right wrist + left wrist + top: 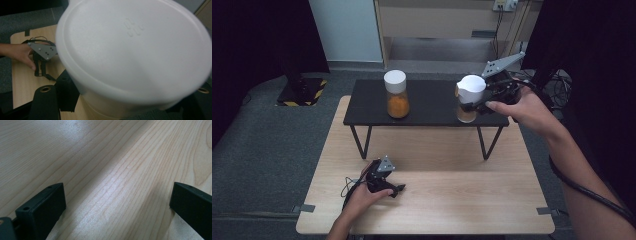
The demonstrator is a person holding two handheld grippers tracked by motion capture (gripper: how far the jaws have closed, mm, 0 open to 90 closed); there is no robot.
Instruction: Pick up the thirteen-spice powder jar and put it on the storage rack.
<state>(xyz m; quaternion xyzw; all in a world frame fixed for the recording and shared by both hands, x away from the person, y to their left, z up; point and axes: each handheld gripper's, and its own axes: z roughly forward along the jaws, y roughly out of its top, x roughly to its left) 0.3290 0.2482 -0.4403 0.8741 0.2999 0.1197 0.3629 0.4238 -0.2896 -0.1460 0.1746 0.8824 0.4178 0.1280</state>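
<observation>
**Overhead, a capped jar held at the right end of the low shelf**

Overhead, the right tool was clamped on a white-lidded jar at the right end of a black low shelf that stood on the far part of the wooden counter. The jar leaned slightly, its white lid uppermost and brownish contents visible in the lower part of the glass. Whether its base touched the shelf could not be told. In the right tool view the lid lay close to the camera, with a black jaw at either side of the jar.

A second jar, also white-lidded and holding orange contents, stood upright on the left part of the shelf, well apart from the first.

The left tool rested on the near left part of the counter, held in the person's left hand. In the left tool view its jaws stood wide, with bare wood grain between them.
</observation>
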